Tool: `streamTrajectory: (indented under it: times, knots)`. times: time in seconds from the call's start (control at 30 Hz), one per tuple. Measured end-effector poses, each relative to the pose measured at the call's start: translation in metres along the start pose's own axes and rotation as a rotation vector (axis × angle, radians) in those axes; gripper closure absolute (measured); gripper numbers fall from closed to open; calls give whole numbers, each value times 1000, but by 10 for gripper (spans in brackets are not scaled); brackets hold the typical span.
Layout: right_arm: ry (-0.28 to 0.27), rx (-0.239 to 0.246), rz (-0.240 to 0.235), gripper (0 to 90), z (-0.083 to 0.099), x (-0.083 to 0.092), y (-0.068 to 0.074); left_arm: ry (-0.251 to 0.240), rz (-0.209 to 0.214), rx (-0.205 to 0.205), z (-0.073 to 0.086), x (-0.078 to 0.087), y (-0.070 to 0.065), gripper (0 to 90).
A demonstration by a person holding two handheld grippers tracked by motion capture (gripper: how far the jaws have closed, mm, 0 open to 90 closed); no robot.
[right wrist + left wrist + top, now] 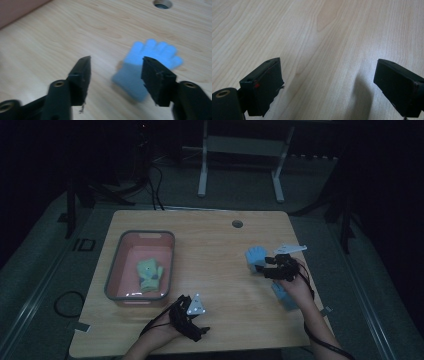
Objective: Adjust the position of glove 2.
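Blue glove (147, 65) lies flat on the counter (215, 250), right of the pink bin (114, 270); right tool (116, 75) released, should straddle its cuff squarely; left tool (329, 82) released, idle.

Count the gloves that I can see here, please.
3. A green glove lies in the pink bin. A blue glove lies by the right gripper. Another blue glove is partly hidden under the right hand.

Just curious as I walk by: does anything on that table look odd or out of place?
Slightly: one green glove lies in the pink bin, while two blue gloves lie loose on the table beside the right tool.
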State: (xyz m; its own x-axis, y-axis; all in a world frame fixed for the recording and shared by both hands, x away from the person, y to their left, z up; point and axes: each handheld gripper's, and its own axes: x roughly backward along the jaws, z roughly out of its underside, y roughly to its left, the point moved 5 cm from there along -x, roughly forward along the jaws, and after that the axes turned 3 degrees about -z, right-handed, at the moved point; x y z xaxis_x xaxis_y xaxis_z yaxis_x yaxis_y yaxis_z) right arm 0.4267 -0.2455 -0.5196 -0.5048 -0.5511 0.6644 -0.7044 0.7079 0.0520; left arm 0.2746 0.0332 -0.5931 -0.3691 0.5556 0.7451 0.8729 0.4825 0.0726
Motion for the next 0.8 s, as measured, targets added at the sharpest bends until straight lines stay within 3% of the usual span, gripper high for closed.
streamTrajectory:
  times: [0.2, 0.47, 0.8]
  knots:
    - [43, -8, 43, 500, -8, -12, -23, 1, 0, -11, 0, 2, -3, 87]
    - [90, 7, 83, 500, -15, -43, -45, -7, 29, -12, 7, 3, -4, 87]
    - [200, 16, 71, 467, -3, -77, -57, -28, 18, -5, 10, 6, 1, 88]
